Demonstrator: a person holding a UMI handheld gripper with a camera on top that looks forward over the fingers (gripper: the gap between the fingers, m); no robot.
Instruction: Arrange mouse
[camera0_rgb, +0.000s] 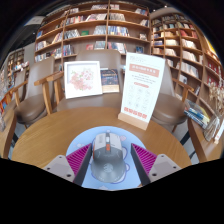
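A grey mouse (110, 158) with an orange scroll wheel lies between my gripper's (112, 148) two fingers. It rests on a light blue mouse mat (90, 180) on a round wooden table (60, 135). The magenta pads (75, 162) stand close on either side of the mouse. The left one is at its flank, and a thin strip of mat shows at the right. The gripper is open around the mouse. The near end of the mouse is hidden by the gripper body.
A white sign (141, 90) with red print stands on the table beyond the mouse, to the right. A framed picture (82, 77) stands at the table's far side. Wooden chairs (30, 100) ring the table. Bookshelves (95, 30) fill the background.
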